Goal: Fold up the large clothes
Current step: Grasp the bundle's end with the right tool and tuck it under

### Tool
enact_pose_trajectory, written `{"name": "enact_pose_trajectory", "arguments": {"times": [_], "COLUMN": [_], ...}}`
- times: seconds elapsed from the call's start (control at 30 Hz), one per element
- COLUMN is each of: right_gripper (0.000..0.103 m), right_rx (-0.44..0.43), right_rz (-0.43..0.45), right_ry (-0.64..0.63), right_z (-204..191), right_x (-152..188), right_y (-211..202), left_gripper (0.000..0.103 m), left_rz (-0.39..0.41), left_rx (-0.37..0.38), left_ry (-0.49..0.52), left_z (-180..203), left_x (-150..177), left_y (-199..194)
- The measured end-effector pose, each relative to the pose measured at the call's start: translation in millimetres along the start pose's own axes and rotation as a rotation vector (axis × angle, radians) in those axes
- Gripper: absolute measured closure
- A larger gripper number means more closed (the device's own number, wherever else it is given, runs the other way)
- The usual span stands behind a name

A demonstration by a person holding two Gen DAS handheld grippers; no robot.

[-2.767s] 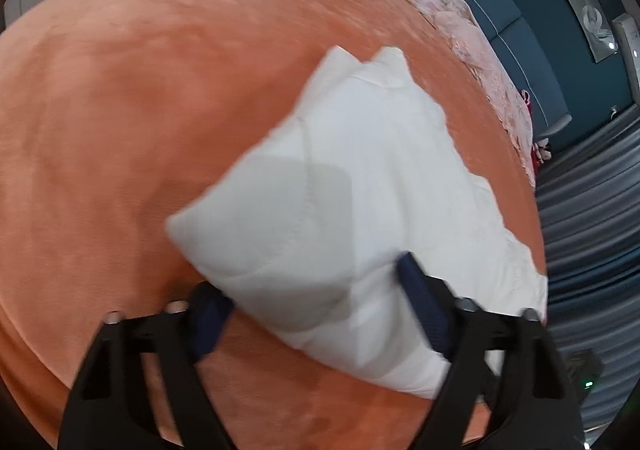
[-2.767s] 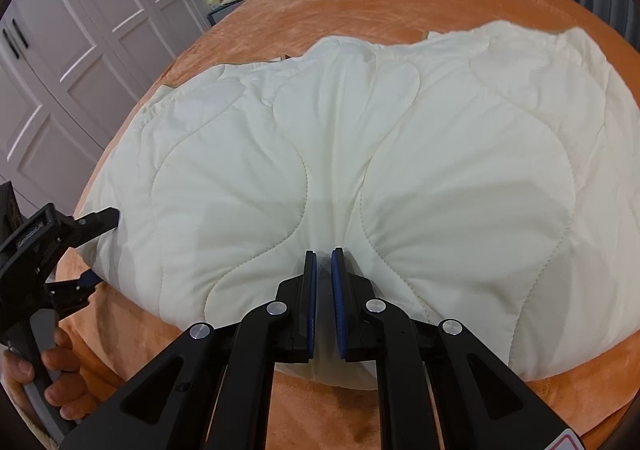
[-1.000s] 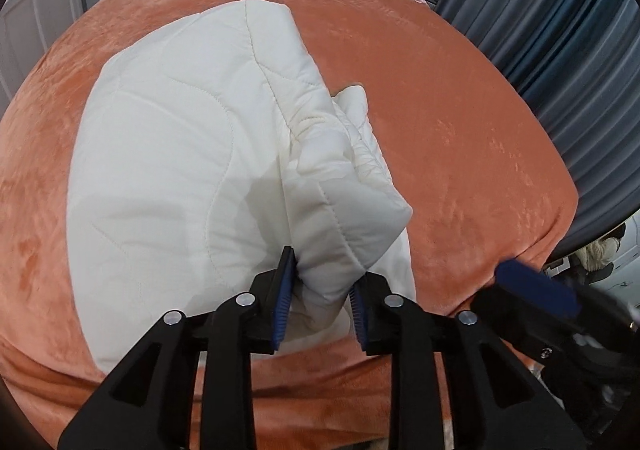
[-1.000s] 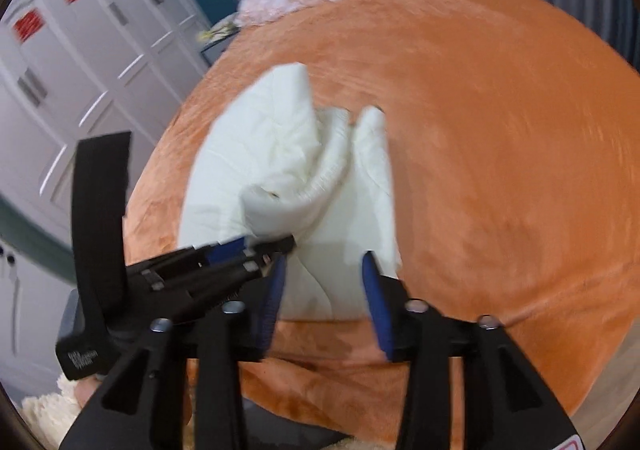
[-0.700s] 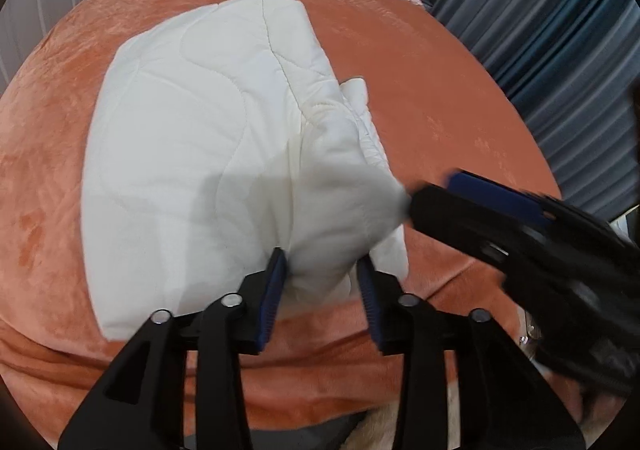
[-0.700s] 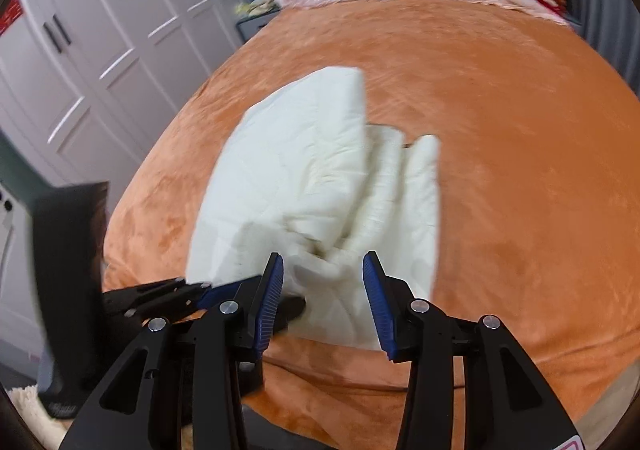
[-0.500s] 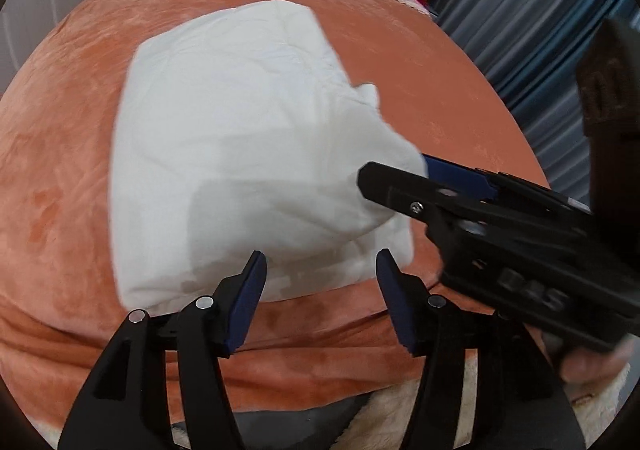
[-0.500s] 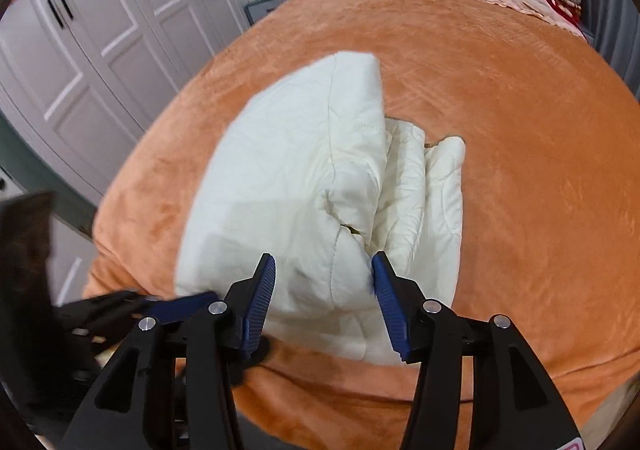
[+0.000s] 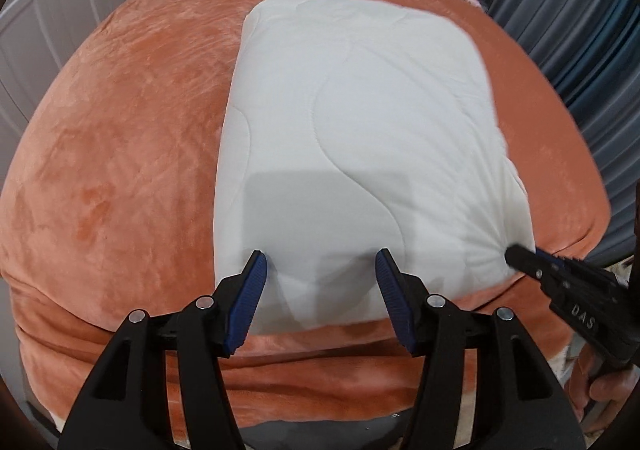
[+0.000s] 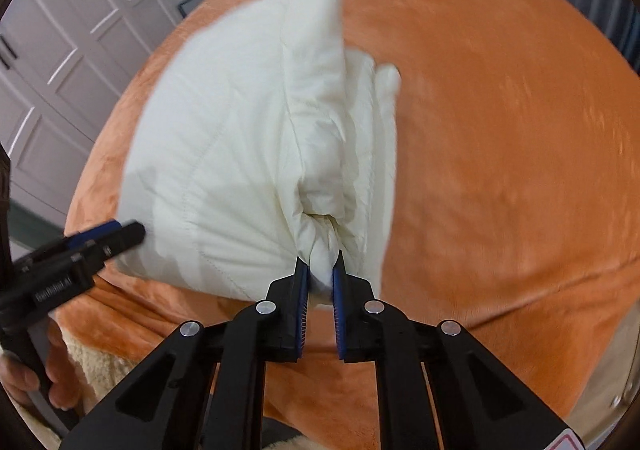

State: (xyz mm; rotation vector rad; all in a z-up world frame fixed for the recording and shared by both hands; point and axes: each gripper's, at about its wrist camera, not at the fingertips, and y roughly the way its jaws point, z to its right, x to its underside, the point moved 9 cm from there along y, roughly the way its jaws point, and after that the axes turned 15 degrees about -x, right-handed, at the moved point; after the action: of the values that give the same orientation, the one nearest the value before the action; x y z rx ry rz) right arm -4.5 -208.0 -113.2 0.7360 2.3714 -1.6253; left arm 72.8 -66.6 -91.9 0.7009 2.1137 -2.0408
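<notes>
"DAS" on right gripper (image 9: 516, 256), pinching quilt (image 9: 360, 129)

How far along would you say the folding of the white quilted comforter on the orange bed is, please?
Done: the white quilted comforter already lies as a compact stacked rectangle on the orange plush bedspread. In hand: the right gripper is closing on its bunched corner; the left gripper stands open. Left: probably another fold or tidying that loose corner.

Left claw (image 9: 320, 270) jaws apart, right claw (image 10: 321, 270) jaws closing
</notes>
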Motion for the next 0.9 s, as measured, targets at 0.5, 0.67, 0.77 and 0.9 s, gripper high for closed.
{"name": "enact_pose_trajectory", "arguments": {"times": [0.5, 0.67, 0.77, 0.9], "right_gripper": [0.093, 0.093, 0.088, 0.077], "right_rx": [0.064, 0.062, 0.031, 0.005], "right_rz": [-0.066, -0.058, -0.038, 0.022], "right_ry": [0.03, 0.034, 0.072, 0.09], "right_z": [23, 20, 14, 1], "right_x": [22, 21, 18, 3], "right_y": [54, 55, 37, 1], "left_gripper": [0.045, 0.045, 0.045, 0.046], "left_rz": [0.007, 0.018, 0.022, 0.009], "left_rx": [-0.13, -0.142, -0.134, -0.076], "left_ry": [0.088, 0.089, 0.086, 0.033], "left_z": [12, 14, 12, -1], "left_x": [11, 10, 10, -2], "left_y": [37, 37, 27, 11]}}
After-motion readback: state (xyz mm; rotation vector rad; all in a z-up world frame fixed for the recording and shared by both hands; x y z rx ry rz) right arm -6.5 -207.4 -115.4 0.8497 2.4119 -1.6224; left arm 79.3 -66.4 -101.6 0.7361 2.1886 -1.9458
